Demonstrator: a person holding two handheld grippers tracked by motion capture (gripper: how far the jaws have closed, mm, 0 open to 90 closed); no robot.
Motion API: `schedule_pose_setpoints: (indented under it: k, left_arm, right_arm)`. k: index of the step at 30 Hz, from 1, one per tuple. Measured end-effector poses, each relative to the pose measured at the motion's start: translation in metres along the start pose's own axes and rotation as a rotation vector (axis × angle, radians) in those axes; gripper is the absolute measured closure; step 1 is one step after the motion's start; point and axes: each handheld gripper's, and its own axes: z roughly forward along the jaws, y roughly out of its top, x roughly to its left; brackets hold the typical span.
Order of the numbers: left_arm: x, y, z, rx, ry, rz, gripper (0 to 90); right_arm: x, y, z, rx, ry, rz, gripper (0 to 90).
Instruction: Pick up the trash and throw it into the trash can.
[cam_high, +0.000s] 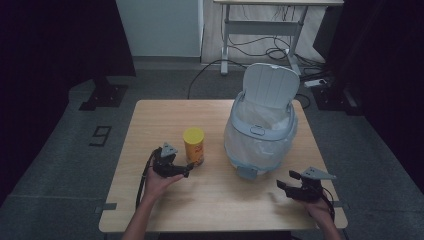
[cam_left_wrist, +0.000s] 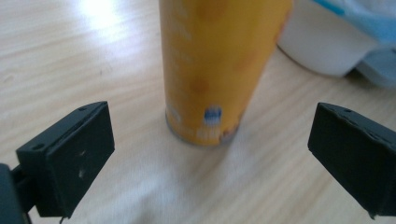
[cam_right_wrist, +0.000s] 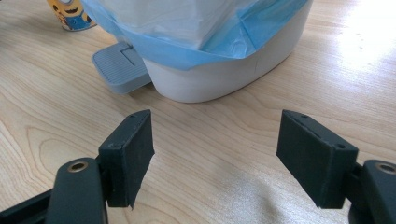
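Observation:
A yellow can (cam_high: 194, 145) with a yellow lid stands upright on the wooden table (cam_high: 150, 115), left of a small white pedal bin (cam_high: 260, 135). The bin's lid is up and a blue bag lines it. My left gripper (cam_high: 190, 169) is open just in front of the can; in the left gripper view the can (cam_left_wrist: 219, 70) stands between and beyond the jaws, not touched. My right gripper (cam_high: 286, 180) is open near the table's front right, facing the bin (cam_right_wrist: 224, 70) and its grey pedal (cam_right_wrist: 119, 65). The can's base (cam_right_wrist: 70, 14) peeks in at top left.
The bin's grey pedal (cam_high: 247, 172) sticks out toward the front edge. Behind the table stand a white desk frame (cam_high: 260, 30) with cables on the floor and dark curtains on both sides. Bare tabletop lies between the two grippers.

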Motion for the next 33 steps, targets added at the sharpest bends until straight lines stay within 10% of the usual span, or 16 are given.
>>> schedule_pose_setpoints:
  k: [14, 20, 33]
  left_arm:
    - [0.004, 0.021, 0.042, -0.054, -0.056, -0.046, 1.3]
    - [0.002, 0.019, 0.051, -0.084, -0.039, -0.049, 20.0]
    - [-0.005, 0.025, 0.007, -0.121, -0.047, 0.0, 22.0]
  right_arm:
    - [-0.004, -0.001, 0.002, 0.021, -0.002, 0.011, 27.1]
    - [-0.003, -0.002, 0.004, 0.035, -0.001, 0.004, 27.1]
    - [-0.004, -0.003, 0.002, 0.034, -0.006, 0.011, 27.2]
